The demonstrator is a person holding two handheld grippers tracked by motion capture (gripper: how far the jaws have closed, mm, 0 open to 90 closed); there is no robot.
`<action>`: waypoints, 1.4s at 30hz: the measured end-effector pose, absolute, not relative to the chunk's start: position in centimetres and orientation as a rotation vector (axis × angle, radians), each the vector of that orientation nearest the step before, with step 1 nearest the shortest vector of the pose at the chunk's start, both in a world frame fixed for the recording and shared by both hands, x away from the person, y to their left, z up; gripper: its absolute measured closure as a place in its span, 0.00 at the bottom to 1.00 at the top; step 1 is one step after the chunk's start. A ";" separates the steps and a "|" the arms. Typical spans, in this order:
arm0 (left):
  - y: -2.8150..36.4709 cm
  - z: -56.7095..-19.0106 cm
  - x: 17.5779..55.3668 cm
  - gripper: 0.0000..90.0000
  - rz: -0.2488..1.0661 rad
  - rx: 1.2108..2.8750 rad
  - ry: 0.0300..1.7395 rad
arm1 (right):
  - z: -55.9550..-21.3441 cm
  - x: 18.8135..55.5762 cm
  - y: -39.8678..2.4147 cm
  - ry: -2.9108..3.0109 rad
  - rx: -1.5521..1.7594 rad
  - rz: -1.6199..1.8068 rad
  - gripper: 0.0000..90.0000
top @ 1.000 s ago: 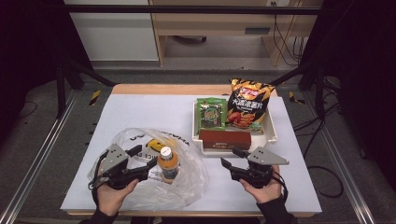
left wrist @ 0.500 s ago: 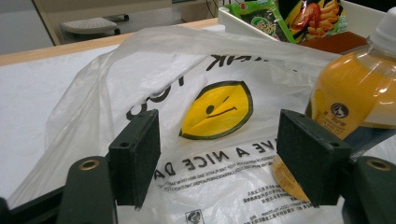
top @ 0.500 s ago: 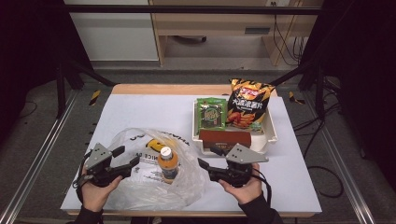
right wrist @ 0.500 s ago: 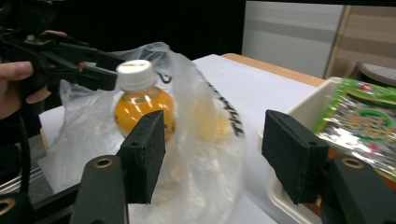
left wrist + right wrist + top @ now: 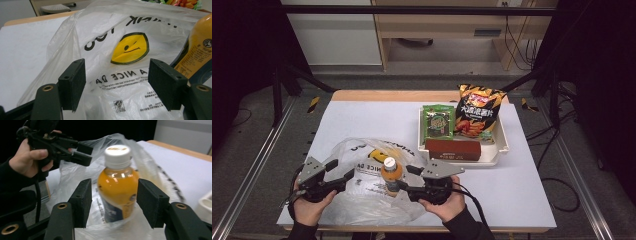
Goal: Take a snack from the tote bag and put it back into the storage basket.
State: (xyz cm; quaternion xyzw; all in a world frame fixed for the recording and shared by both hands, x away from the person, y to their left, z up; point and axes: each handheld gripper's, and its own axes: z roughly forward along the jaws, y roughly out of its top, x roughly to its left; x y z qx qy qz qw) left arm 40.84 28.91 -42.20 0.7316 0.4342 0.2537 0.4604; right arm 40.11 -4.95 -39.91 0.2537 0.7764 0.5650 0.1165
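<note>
Left claw (image 5: 343, 170): jaws apart, pads either side of the bag's film, not pressing
Bag (image 5: 362, 165): clear plastic on the white surface (image 5: 362, 120); yellow smiley; mirrored print, "A NICE DA" readable
Bottle (image 5: 391, 175): orange drink, white cap, upright in the bag
Right claw (image 5: 112, 200): jaws just closing, bottle between them, gaps either side
Tray (image 5: 502, 145): snack packets, writing too small to read

Bare tabletop (image 5: 362, 120) is left free from nine to twelve o'clock. The near middle is blocked by the bag (image 5: 362, 185) and bottle (image 5: 391, 175); two o'clock is blocked by the tray (image 5: 501, 145).
</note>
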 end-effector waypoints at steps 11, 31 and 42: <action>29.1 -42.6 41.1 0.33 0.620 1.804 1.080 | -42.3 41.5 -3.6 2.331 0.773 1.551 0.38; 29.3 -42.9 41.4 0.34 0.615 1.808 1.097 | -43.7 43.9 -0.5 2.369 0.748 1.514 0.31; 29.3 -43.0 41.4 0.34 0.614 1.813 1.101 | -43.7 43.8 -0.5 2.373 0.752 1.515 0.35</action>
